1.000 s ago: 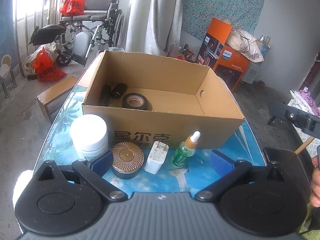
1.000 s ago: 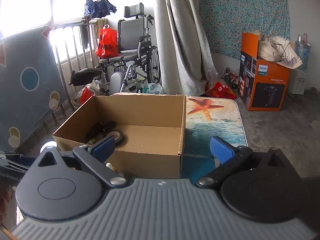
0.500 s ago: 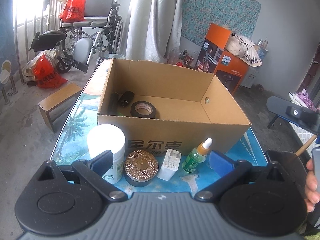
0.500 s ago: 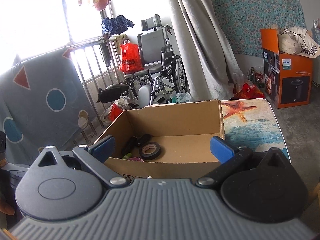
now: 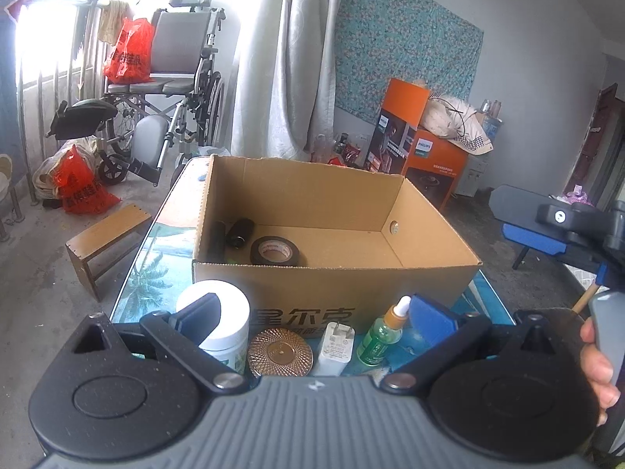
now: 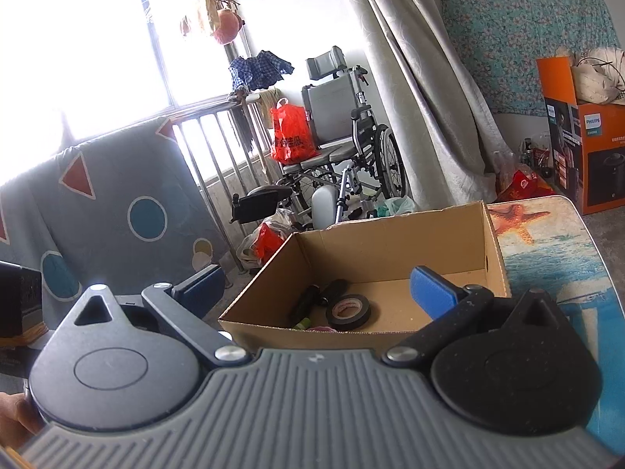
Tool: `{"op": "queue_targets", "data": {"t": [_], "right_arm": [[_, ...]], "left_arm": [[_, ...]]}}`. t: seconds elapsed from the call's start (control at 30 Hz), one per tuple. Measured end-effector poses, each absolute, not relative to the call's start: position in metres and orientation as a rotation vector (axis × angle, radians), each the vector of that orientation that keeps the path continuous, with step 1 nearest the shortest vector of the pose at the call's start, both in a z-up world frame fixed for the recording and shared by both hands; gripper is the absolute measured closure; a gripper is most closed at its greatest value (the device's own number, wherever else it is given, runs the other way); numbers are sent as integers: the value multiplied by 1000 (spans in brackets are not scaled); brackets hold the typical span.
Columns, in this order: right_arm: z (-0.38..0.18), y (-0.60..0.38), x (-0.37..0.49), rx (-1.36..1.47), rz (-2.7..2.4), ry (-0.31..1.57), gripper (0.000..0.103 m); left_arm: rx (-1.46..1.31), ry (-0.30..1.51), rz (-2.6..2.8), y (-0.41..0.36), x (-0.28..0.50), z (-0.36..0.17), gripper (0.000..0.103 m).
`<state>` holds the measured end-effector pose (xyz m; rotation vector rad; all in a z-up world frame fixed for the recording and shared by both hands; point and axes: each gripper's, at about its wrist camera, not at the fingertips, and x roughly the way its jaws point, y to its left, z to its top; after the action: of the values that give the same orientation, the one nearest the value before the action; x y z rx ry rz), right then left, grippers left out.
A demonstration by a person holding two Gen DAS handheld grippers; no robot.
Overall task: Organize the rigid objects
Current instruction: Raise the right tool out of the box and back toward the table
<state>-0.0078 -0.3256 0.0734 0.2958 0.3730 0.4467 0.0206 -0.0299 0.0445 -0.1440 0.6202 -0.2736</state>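
Note:
An open cardboard box stands on the printed table and holds a roll of black tape and two dark cylinders. In front of it, in a row, are a white jar, a round gold-lidded tin, a white charger plug and a green dropper bottle. My left gripper hangs open just above and behind that row. My right gripper is open over the near wall of the box, with the tape showing inside.
The table carries an ocean and starfish print. A small wooden stool stands on the floor to the left, with a wheelchair beyond. An orange carton sits at the back right. A hand holds the other gripper at right.
The left view has shifted left and tilted up, so the row of items sits nearer the fingers. The right view has swung left and upward, showing more window.

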Motion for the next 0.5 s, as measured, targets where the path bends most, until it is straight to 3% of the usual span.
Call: {"op": "queue_targets", "data": {"t": [0.5], "right_arm": [[39,-338,-20,363,359,418,1]], "left_arm": [[-130,692,-334,-44,22,20,0]]}}
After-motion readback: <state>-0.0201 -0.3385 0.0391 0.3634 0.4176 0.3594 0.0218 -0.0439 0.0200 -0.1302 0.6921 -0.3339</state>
